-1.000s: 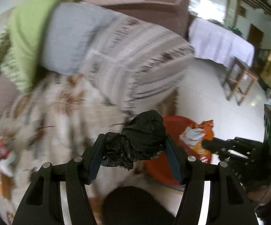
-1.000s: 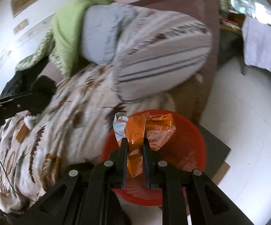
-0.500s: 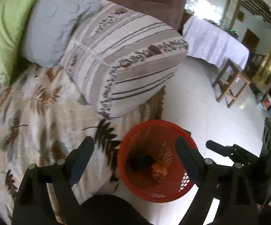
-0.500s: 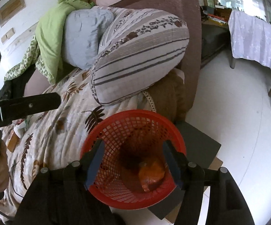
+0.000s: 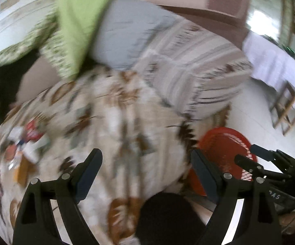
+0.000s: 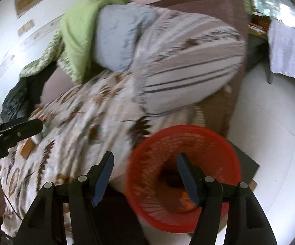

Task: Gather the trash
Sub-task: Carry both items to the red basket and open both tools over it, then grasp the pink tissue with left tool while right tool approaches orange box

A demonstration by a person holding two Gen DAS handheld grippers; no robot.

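My left gripper (image 5: 145, 163) is open and empty above the leaf-patterned bedspread (image 5: 114, 114); the view is blurred. A small pile of wrappers (image 5: 23, 140), red, white and brown, lies on the bed to its left. The red mesh basket (image 5: 223, 140) stands on the floor at the bed's edge. My right gripper (image 6: 145, 169) is open and empty, its right finger over the basket (image 6: 180, 129). Inside lie a black bag (image 6: 171, 178) and an orange wrapper (image 6: 185, 199). Each gripper shows in the other's view: the right gripper (image 5: 249, 159), the left gripper (image 6: 14, 130).
A striped pillow (image 6: 188, 61), a grey cushion (image 6: 119, 38) and green bedding (image 6: 82, 30) are piled at the head of the bed. A brown scrap (image 6: 28, 147) lies on the spread. White floor (image 6: 270, 134), a cloth-covered table (image 5: 274, 63) and a wooden stool (image 5: 288, 108) are to the right.
Both grippers opened: the black bag and the orange wrapper dropped into the red basket. Both views then swung left toward the bed; the left one now faces the bedspread.
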